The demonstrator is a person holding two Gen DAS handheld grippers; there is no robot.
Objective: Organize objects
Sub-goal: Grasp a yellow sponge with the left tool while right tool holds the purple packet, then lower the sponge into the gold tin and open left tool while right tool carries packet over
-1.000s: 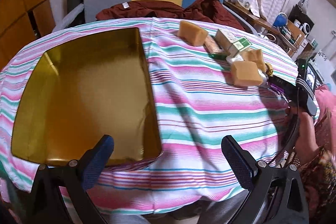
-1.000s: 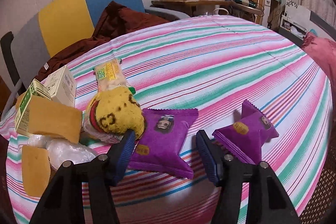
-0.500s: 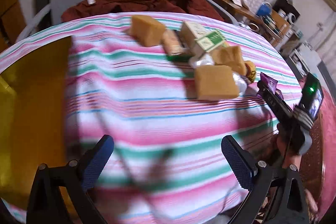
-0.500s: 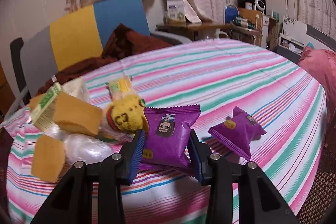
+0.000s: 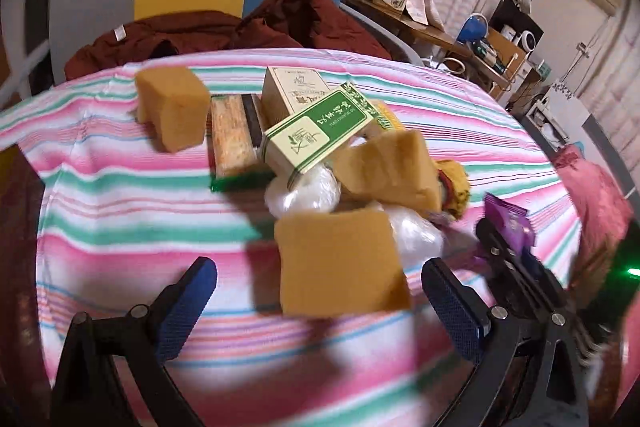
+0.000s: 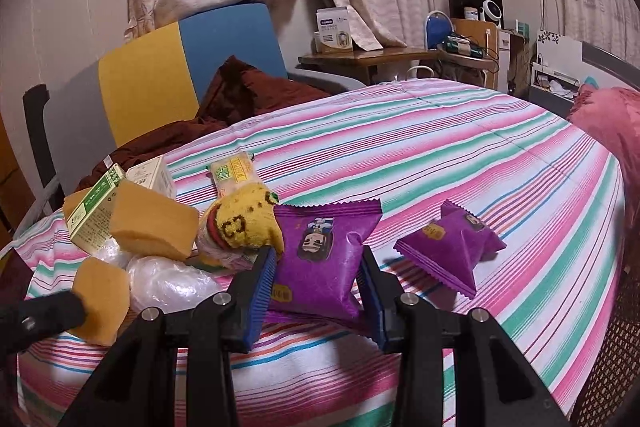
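Blue-padded, our right gripper (image 6: 318, 291) pinches the purple snack packet (image 6: 320, 255) at its near end, on the striped tablecloth (image 6: 460, 155). Our left gripper (image 5: 320, 303) hangs spread wide left of that packet, a tan sponge block (image 5: 340, 263) seemingly between its fingers. A second purple packet (image 6: 452, 247) lies just right of the held one.

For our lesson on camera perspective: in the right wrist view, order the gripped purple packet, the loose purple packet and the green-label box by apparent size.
1. Gripped purple packet, largest, though nearest the camera.
2. and 3. Loose purple packet and green-label box look alike; the box is partly hidden, so unranked.
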